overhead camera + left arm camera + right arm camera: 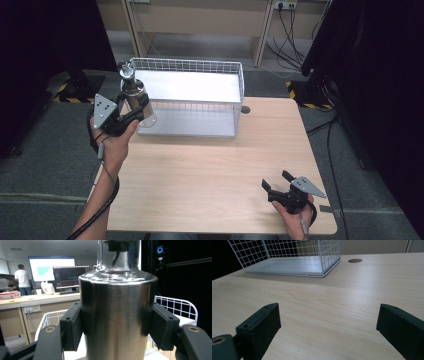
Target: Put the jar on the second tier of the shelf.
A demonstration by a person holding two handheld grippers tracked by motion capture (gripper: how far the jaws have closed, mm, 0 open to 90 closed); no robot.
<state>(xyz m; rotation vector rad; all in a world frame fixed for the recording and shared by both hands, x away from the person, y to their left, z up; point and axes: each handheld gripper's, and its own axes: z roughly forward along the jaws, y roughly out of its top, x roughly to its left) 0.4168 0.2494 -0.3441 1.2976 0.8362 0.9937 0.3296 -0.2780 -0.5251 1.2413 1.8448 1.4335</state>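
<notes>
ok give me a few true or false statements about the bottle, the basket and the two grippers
1. The left gripper is shut on the steel bottle. True.
2. The bottle lies on its side inside the wire basket. False: it is upright in the jaws, at the basket's near left corner.
3. The right gripper holds nothing. True: its jaws stand open over the table.
4. The wire basket is full of things. False: only its bare floor shows.
5. The right gripper is beside the basket. False: it is near the table's front edge.
</notes>
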